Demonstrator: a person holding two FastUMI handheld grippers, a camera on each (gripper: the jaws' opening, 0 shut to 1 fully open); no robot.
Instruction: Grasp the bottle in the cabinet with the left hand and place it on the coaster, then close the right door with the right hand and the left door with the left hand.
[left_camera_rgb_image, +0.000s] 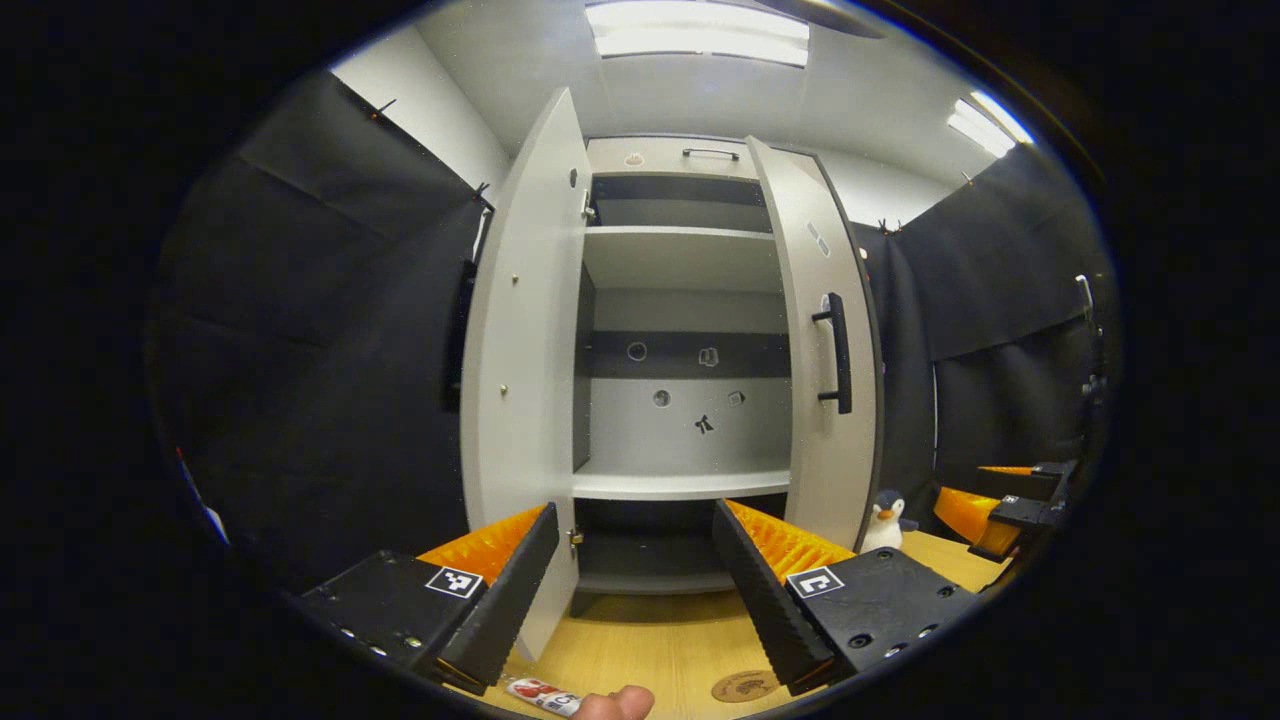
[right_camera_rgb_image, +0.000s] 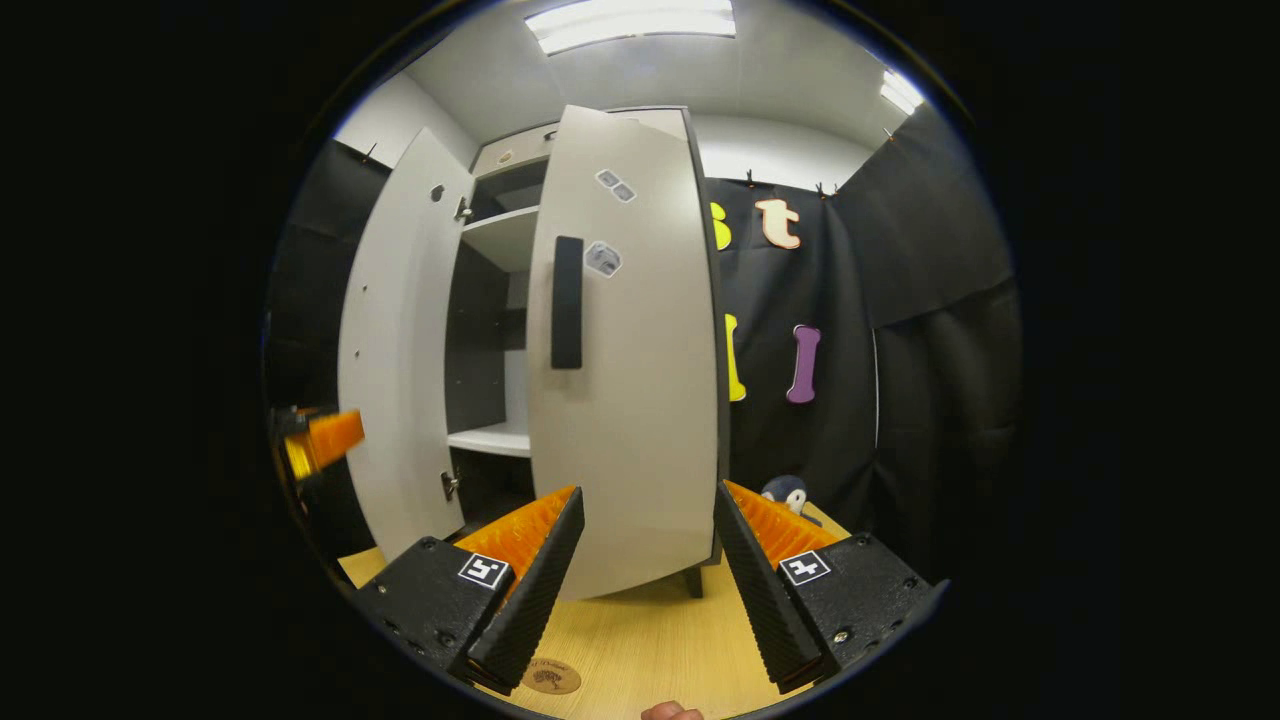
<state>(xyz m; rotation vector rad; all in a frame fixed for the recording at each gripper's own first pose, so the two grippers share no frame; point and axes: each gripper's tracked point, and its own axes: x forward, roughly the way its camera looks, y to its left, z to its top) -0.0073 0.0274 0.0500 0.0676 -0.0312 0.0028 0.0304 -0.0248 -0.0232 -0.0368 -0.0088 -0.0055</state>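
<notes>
The white cabinet stands ahead on the wooden table with both doors swung open. The left door and the right door with its black handle frame white shelves. My left gripper is open in front of the lower shelf, holding nothing. A round brown coaster lies on the table by its right finger. A small white and red object lies at the bottom edge beside a fingertip. My right gripper is open, facing the outside of the right door.
A toy penguin stands on the table right of the cabinet, against the black cloth. The right gripper shows at the far right of the left gripper view. The coaster lies by the right gripper's left finger. Light wooden tabletop runs in front.
</notes>
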